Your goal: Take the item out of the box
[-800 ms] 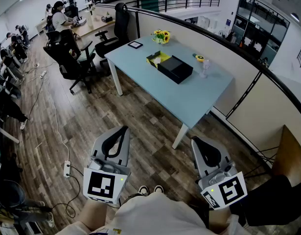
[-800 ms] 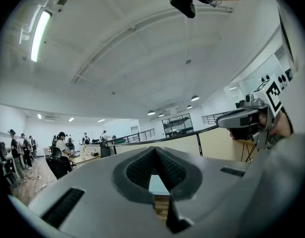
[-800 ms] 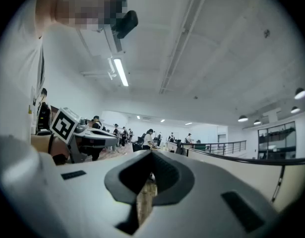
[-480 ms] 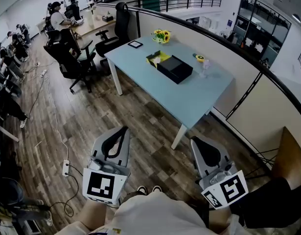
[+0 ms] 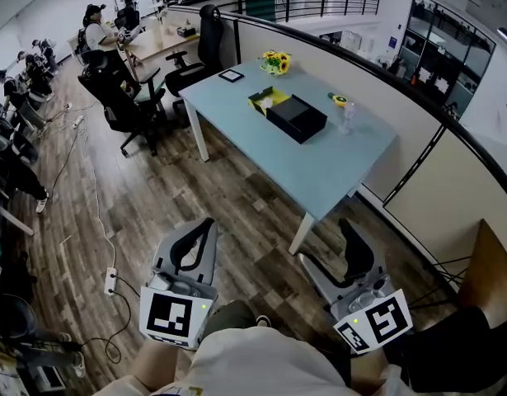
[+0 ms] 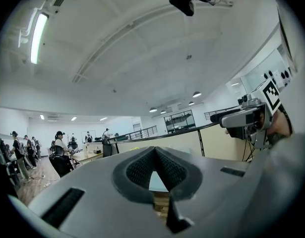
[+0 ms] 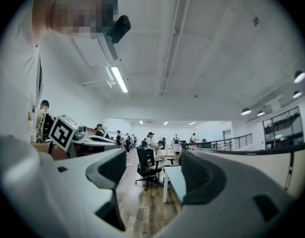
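Note:
The black open box (image 5: 296, 118) lies on the light blue table (image 5: 319, 167) far ahead, with a yellow-green piece (image 5: 267, 99) against its far left end. What is inside the box is too small to tell. Both grippers hang low over the wooden floor, well short of the table. My left gripper (image 5: 205, 223) (image 6: 153, 150) is shut, its tips touching with nothing between them. My right gripper (image 5: 326, 242) (image 7: 152, 170) is open and empty; the table corner (image 7: 174, 175) shows through the gap.
On the table also stand yellow flowers (image 5: 274, 59), a small framed tablet (image 5: 230, 76), a yellow roll (image 5: 338, 100) and a clear glass (image 5: 345, 118). Black office chairs (image 5: 113, 97) and seated people are at the left. A low partition wall (image 5: 418, 180) runs behind the table.
The right gripper's jaws, together in the earlier frames, now stand spread apart. The left gripper has stayed shut and hardly moved.

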The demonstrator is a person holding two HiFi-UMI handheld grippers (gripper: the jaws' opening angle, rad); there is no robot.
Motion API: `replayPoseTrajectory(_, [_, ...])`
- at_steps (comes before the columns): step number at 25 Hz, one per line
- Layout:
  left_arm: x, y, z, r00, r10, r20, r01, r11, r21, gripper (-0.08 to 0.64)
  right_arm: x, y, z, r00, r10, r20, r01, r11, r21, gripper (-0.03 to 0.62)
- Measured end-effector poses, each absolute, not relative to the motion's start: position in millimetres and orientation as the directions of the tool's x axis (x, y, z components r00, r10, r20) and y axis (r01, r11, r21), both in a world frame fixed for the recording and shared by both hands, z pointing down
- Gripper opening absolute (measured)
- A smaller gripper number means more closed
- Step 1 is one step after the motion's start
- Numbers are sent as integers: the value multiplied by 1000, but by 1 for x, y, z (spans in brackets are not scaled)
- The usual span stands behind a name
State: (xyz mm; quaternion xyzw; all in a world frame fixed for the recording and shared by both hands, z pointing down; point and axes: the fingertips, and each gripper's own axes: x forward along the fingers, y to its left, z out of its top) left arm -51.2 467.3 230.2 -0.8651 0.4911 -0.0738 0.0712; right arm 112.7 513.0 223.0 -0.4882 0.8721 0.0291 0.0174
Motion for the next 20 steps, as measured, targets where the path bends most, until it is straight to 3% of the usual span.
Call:
replayPoseTrajectory(3, [-51,464,230,500,-864,53,-843,-500,-201,3,125,508,219,-477,-874,-93,-879,477,25,388])
replayPoseTrajectory(20, [-65,385,250,491,-868,73,-845,-495,-201,3,116,415,254,-486,-874,-8,-874,486,10,380])
